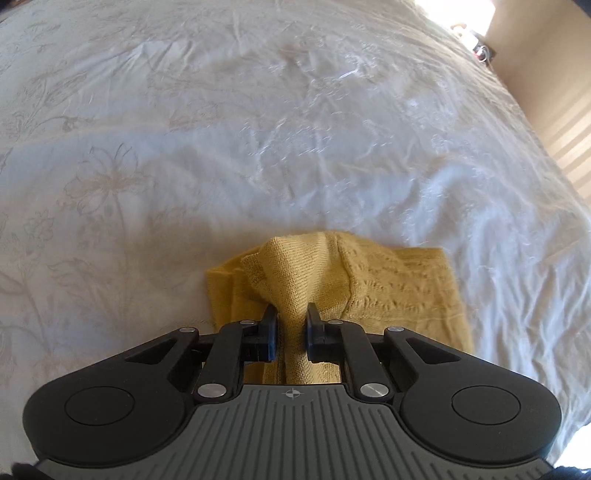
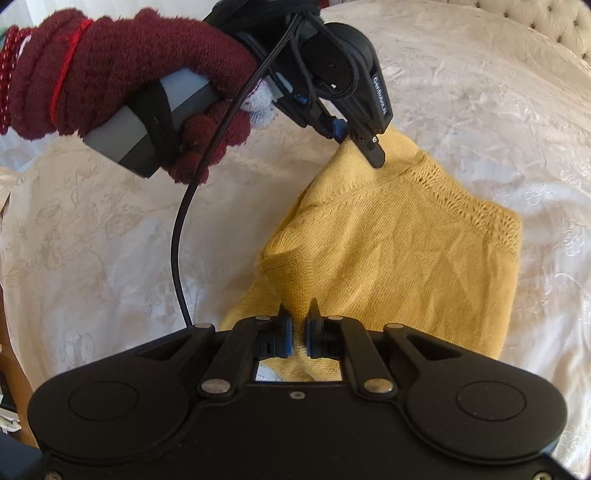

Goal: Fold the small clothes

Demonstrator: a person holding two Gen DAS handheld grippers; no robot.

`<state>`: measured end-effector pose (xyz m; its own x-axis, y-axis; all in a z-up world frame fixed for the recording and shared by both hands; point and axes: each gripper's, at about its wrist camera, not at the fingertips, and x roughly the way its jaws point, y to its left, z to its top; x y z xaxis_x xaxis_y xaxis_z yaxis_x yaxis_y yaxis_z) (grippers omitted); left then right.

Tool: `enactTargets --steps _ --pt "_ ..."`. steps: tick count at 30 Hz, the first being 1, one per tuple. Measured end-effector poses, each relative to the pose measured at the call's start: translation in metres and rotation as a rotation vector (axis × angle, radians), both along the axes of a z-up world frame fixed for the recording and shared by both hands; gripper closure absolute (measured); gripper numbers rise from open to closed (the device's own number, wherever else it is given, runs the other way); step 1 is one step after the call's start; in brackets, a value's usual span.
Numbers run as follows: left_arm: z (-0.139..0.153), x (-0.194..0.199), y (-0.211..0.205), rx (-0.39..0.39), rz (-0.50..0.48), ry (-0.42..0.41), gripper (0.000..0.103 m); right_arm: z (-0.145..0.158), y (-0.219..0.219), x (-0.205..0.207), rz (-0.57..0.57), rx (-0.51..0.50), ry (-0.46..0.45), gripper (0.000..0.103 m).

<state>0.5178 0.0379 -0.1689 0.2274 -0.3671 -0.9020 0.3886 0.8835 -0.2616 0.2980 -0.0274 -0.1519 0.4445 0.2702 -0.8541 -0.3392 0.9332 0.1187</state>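
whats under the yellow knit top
The yellow knit top lies on the white floral bedspread, which shows all around it. Anything beneath the top itself is covered.

Daylight scene, bright overall. Strong blown-out patch at far right corner of left wrist view, where window light (image 1: 458, 14) is overexposed. Striped sun bands seen on right wall (image 1: 569, 147). Sheen and glare noted on white bedspread (image 1: 258, 129), far part slightly smeared by motion blur. Soft shadow cast near yellow knit (image 1: 399, 284). Heavy fisheye bending at edges, dark vignette in corners. Right wrist view sharper; bedspread (image 2: 480, 110) washed out at far right.
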Motion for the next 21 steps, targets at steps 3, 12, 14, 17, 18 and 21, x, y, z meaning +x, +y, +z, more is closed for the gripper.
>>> enactTargets --steps 3,12,14,17,18,21 --pt "-0.015 0.002 0.006 0.010 0.009 0.022 0.087 -0.019 0.016 0.006 0.050 -0.034 0.044 0.085" --pt "-0.018 0.005 0.013 -0.012 0.014 0.027 0.078 -0.010 0.030 -0.016 0.161 0.028 0.024 0.055" --pt "-0.016 0.003 0.015 -0.019 0.008 0.020 0.077 -0.006 0.025 -0.022 0.148 0.047 0.025 0.055" --pt "-0.011 -0.002 0.016 0.019 0.020 -0.029 0.057 0.005 0.013 -0.030 0.106 0.094 0.018 0.051" --pt "-0.010 -0.003 0.017 0.064 0.035 -0.064 0.042 0.009 0.009 -0.033 0.095 0.105 0.014 0.049" --pt "-0.009 -0.002 0.027 0.087 0.068 -0.087 0.036 0.018 0.002 -0.042 0.067 0.115 -0.003 0.045"
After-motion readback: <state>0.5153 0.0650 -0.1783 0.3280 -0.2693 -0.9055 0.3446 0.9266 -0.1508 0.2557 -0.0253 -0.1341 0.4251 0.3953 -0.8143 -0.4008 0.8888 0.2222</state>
